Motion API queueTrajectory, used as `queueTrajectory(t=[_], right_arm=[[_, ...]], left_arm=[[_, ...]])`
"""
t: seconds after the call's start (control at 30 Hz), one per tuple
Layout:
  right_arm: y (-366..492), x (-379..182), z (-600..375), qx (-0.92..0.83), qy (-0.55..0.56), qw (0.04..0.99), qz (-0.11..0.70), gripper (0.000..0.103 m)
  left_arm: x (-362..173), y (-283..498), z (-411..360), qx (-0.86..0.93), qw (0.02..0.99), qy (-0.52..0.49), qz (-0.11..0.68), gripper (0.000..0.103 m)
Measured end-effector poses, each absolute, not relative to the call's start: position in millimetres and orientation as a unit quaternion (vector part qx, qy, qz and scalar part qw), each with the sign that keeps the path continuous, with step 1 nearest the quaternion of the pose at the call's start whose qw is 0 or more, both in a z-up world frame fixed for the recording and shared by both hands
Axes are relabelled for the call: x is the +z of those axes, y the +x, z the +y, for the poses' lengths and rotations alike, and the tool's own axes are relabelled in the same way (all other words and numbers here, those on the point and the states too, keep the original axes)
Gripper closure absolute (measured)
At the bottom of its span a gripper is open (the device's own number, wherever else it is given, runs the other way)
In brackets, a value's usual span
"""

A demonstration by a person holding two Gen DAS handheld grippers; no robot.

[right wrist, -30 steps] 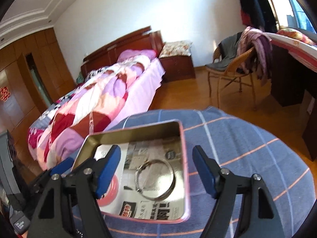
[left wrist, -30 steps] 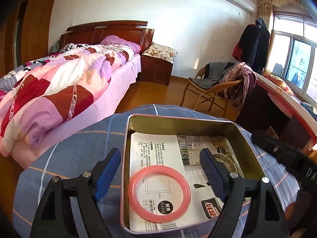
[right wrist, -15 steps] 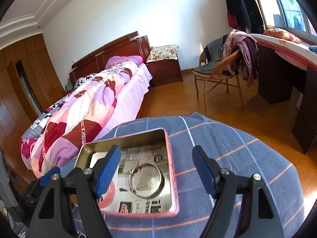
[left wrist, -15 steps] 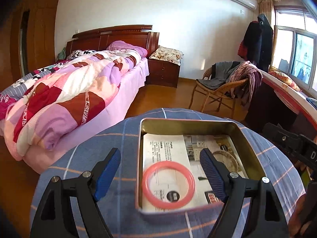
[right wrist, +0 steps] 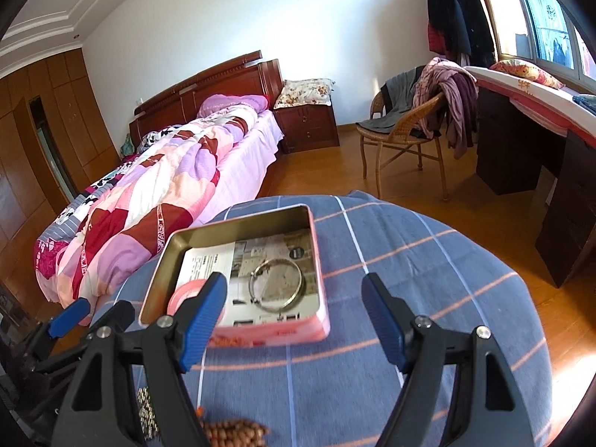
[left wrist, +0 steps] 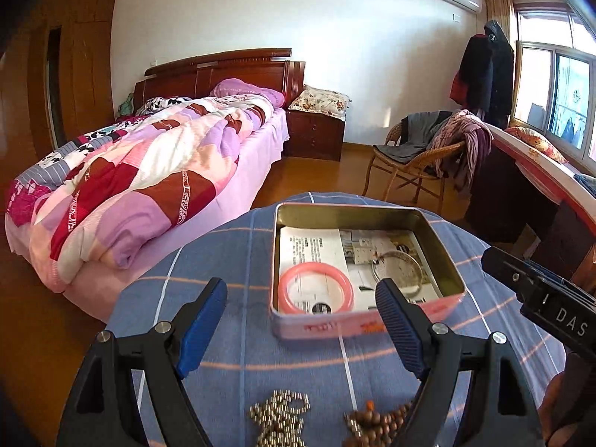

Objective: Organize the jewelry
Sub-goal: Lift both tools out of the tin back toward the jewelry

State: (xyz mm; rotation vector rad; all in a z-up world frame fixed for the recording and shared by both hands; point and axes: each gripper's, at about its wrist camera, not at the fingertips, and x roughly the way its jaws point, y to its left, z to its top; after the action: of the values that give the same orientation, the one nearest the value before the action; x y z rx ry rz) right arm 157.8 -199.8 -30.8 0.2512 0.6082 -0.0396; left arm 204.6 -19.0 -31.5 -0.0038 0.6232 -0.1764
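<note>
A: Where is the jewelry?

B: Two pieces lie in the tin, which sits on the blue checked cloth over the surface. The pink bangle is in its near left part and the thin metal bangle lies to its right, both flat on a printed sheet that lines the bottom.

A: And outside the tin?

B: At the near edge of the cloth lie a heap of small metal beads and, just right of it, a string of brown wooden beads. The right camera shows the wooden beads too.

A: How do the tongs stand?

B: The left tongs are apart and hold nothing, above the cloth on the near side of the tin. The right tongs are also apart and empty, with their left finger in front of the tin's near left corner.

A: What lies beyond?

B: A bed at far left and a wicker chair at far right.
</note>
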Motion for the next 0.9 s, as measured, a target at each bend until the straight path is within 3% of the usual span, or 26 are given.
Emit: queueTrajectory(t=[0.9], right_arm=[[69, -63, -204, -0.024, 0.075, 0.937, 0.339, 0.024]], left_arm=[[-60, 112, 20, -0.081, 0.936, 0.008, 0.344, 0.021]])
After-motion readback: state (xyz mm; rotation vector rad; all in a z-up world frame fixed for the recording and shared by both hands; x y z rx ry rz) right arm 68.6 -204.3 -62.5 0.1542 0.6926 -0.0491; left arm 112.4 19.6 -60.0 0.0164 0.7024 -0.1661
